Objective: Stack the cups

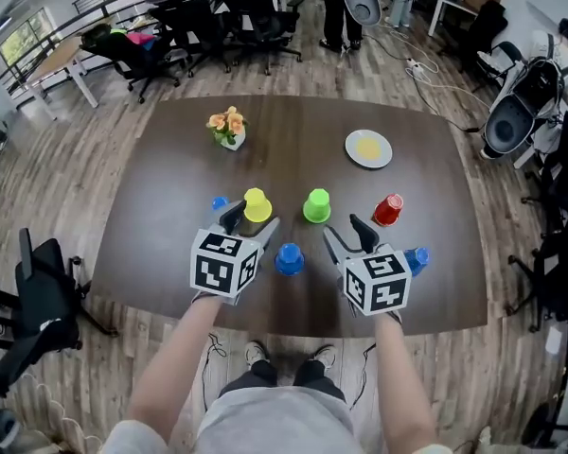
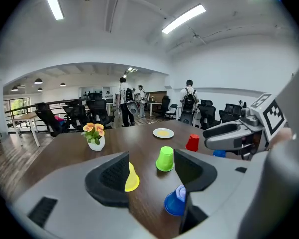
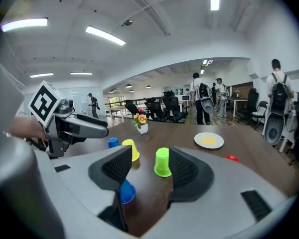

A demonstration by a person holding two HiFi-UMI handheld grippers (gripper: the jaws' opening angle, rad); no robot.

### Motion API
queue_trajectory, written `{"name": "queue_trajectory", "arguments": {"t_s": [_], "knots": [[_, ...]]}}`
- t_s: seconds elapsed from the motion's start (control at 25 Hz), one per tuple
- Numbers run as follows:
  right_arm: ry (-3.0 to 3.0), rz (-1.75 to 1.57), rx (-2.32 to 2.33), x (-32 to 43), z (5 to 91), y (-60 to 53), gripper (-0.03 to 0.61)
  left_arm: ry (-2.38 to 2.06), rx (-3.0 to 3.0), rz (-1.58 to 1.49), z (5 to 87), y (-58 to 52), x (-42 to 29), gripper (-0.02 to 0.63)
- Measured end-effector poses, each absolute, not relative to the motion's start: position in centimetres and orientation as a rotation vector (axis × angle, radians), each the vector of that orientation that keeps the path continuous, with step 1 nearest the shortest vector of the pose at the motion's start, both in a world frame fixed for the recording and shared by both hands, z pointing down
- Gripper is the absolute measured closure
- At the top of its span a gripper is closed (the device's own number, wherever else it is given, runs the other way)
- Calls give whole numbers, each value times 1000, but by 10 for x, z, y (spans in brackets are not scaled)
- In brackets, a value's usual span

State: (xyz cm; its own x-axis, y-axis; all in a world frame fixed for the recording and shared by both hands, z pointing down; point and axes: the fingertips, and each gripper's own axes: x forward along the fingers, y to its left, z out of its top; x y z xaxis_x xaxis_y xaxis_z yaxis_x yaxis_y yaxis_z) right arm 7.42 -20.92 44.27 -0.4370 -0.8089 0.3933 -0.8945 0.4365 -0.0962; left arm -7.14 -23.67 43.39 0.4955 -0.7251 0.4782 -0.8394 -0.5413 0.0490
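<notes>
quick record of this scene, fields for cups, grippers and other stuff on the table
cup count: six, all apart, none stacked
back row: left blue cup, yellow cup, green cup, red cup
front row: middle blue cup, right blue cup
left gripper: open, empty
right gripper: open, empty
others: plate, flower pot

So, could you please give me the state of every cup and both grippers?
Left gripper: open, empty.
Right gripper: open, empty.
Yellow cup: upside down, unstacked.
Green cup: upside down, unstacked.
Red cup: upside down, unstacked.
Middle blue cup: upside down, unstacked.
Left blue cup: unstacked.
Right blue cup: unstacked, partly hidden.
</notes>
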Motion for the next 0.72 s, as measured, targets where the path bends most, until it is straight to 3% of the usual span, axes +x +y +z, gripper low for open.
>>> {"name": "queue_trajectory", "arguments": {"t_s": [0.48, 0.72], "knots": [[-2331, 527, 1269, -10, 516, -182, 365, -1272, 2404, 617, 475, -227, -122, 330], [-2266, 510, 1210, -25, 538, -182, 321, -1261, 2397, 621, 484, -225, -131, 330]]}}
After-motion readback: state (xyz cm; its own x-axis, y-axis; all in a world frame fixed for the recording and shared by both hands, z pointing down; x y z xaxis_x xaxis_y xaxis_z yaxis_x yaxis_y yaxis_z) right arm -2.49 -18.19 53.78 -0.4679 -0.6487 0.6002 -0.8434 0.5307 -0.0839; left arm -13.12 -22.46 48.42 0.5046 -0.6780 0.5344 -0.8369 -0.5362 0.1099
